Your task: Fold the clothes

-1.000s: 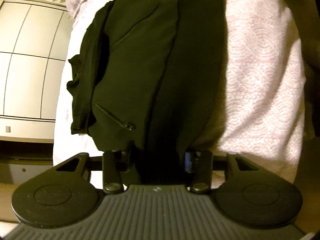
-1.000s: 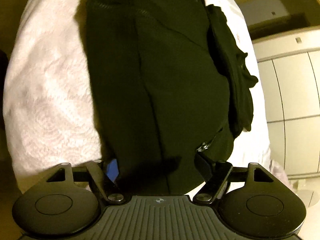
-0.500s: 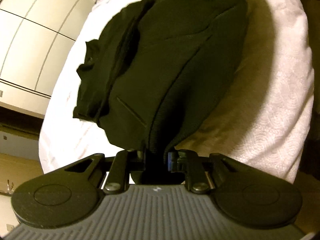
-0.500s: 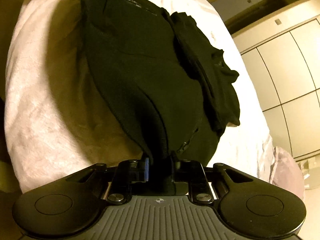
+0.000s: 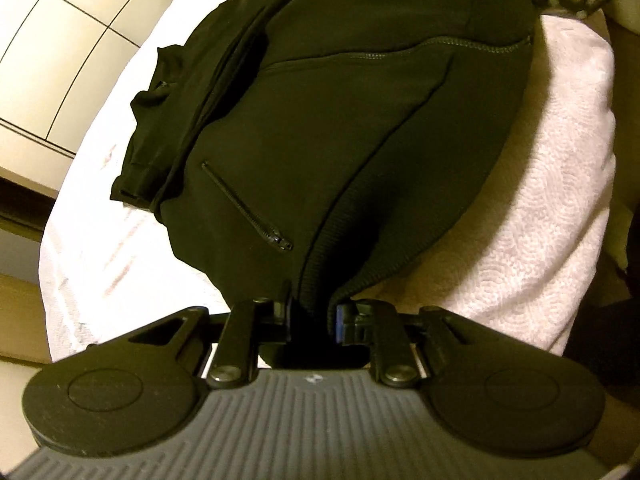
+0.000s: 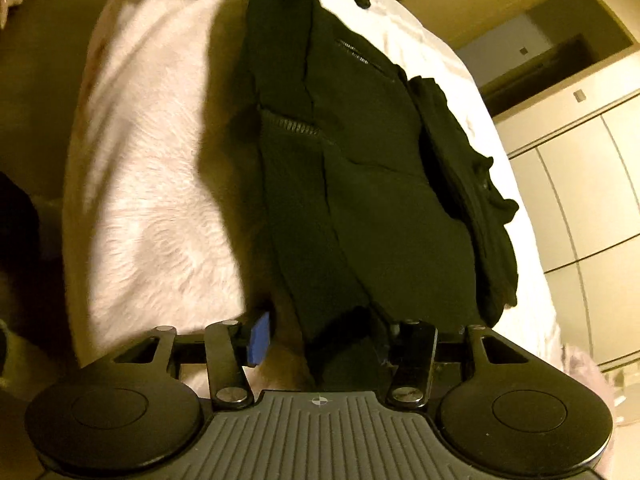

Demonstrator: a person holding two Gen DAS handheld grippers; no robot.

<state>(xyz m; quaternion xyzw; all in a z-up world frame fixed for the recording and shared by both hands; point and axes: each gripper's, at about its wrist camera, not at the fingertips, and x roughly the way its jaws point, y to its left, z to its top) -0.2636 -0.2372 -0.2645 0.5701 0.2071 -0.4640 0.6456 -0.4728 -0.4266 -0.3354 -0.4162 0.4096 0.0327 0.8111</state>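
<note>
Right tongs [image 6: 324, 340] have just been opening, loosening the jacket [image 6: 360, 184] hem.

Black jacket [image 5: 340, 128] w/ black zips; pale pink swirl-textured bedspread [image 5: 552, 208]; cream cabinet doors [image 6: 592, 200]; blue jaw pad.

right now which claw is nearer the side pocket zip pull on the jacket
Left. The left claw is shut on the jacket hem just below the zip pull. The right claw, jaws just reopened, sits at the hem farther along.
</note>
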